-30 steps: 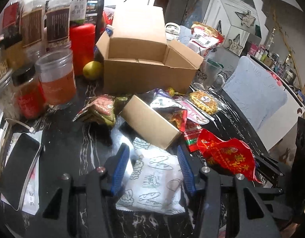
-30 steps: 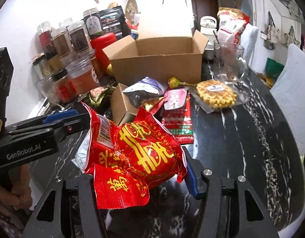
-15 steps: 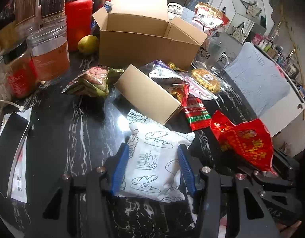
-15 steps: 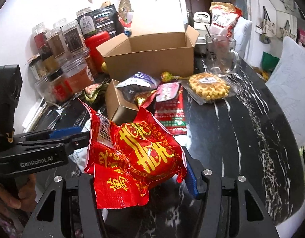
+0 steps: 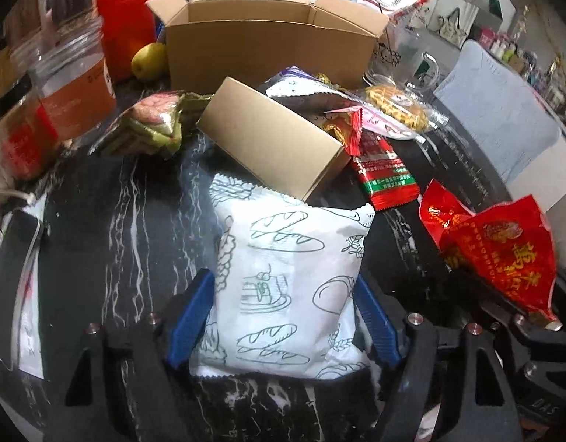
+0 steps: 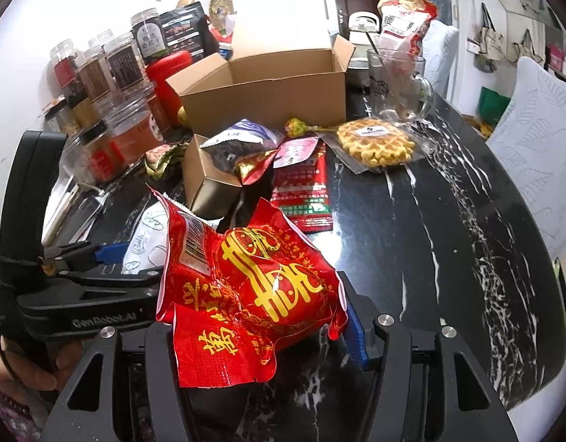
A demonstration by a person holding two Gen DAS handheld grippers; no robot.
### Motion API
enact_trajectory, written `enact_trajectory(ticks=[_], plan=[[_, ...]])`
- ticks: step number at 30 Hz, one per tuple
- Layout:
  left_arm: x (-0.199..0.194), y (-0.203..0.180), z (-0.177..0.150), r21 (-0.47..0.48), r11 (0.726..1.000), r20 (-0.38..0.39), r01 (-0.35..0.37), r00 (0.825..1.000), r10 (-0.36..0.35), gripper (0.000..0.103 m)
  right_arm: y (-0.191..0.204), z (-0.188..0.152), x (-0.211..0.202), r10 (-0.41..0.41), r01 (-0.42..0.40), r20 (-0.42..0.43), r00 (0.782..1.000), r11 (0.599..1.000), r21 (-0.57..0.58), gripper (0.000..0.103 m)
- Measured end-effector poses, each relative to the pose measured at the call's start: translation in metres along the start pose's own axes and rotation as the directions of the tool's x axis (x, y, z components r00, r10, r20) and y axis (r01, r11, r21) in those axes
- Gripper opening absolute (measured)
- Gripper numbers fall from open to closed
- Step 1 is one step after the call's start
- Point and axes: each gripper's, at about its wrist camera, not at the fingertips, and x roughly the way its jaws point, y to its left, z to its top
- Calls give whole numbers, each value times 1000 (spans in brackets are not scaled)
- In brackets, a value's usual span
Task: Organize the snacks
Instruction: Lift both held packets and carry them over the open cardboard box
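Now left gripper (image 5: 283, 316) has closed on white bread packet (image 5: 286, 280), lifting it toward small carton (image 5: 272, 140); right gripper (image 6: 261, 316) still grips red packet (image 6: 246, 291).

A home: food jars (image 6: 109, 84), marble table (image 6: 430, 239).

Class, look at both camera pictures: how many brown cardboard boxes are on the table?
2. The big open box stands at the back, beside the jars. The small box lies in front of it, with snack packets in its open end. Others may be hidden behind the clutter.
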Motion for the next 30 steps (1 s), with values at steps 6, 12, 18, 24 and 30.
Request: enact_trajectory(ticks=[6,12,18,24,30], plan=[[0,3,-1,6,1000,35,15,999,-15,77,-2,-1,5,-4,4,-12,1000,1000,3,58],[-6,1,-4,34,999,58,27,998,-29,65,-4,-1,8,1,-1,-16,1000,1000,11,58],[-11,4,-5,25,998,67,59,996,-60,60,-5,0,10,9,-8,-16,1000,1000,17,58],[-32,9,-4,22,997,111,71,991,-73,59,-3,2,5,14,-14,3,1000,1000,10,58],[-57,14,3,19,997,168,72,983,-74,59,4,9,-1,26,-26,31,999,1000,-9,58]])
